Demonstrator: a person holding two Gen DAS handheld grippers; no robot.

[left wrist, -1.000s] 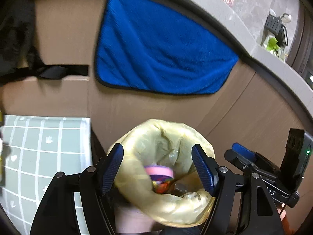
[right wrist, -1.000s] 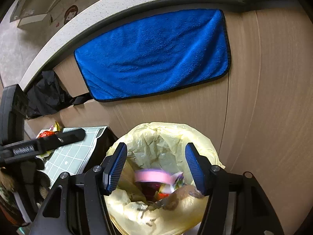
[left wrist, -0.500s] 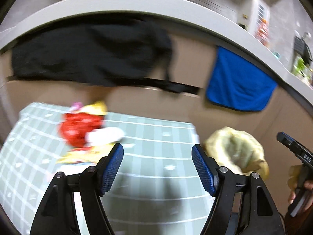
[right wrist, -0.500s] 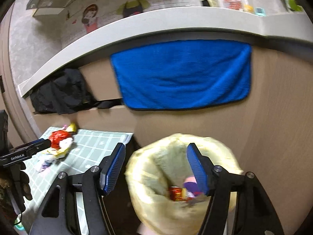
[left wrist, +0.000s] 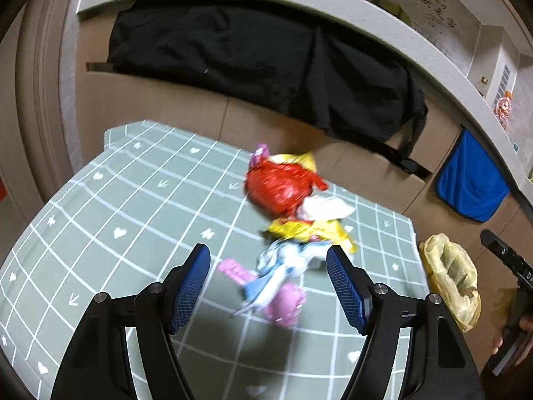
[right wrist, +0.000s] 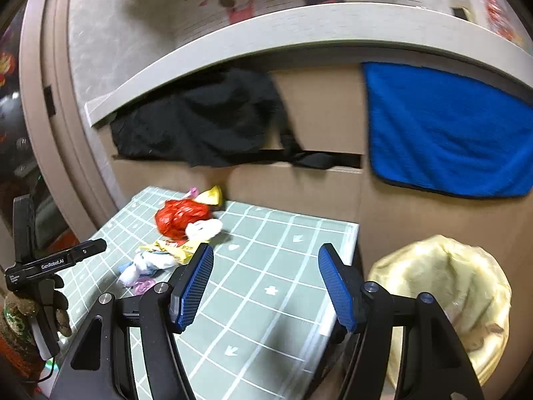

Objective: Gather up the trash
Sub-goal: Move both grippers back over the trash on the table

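Several crumpled wrappers (left wrist: 293,220), red, yellow, white and pink, lie heaped on the green grid-patterned tablecloth (left wrist: 133,220). Just right of it stands the yellow-bagged bin (right wrist: 443,286). Left gripper (left wrist: 268,283) hovers over the heap, right gripper (right wrist: 263,283) over bare cloth, both spread and empty.

The left tool (left wrist: 268,286) and the right tool (right wrist: 263,288) look alike — matte black angular frames with triangular cut-outs, silver screw heads at the joints, and blue finely ribbed pads (left wrist: 191,288) on the inner faces. The left one's side carries white "GenRobot.AI" lettering, and the hand (right wrist: 50,306) holding it wears a dark patterned glove.
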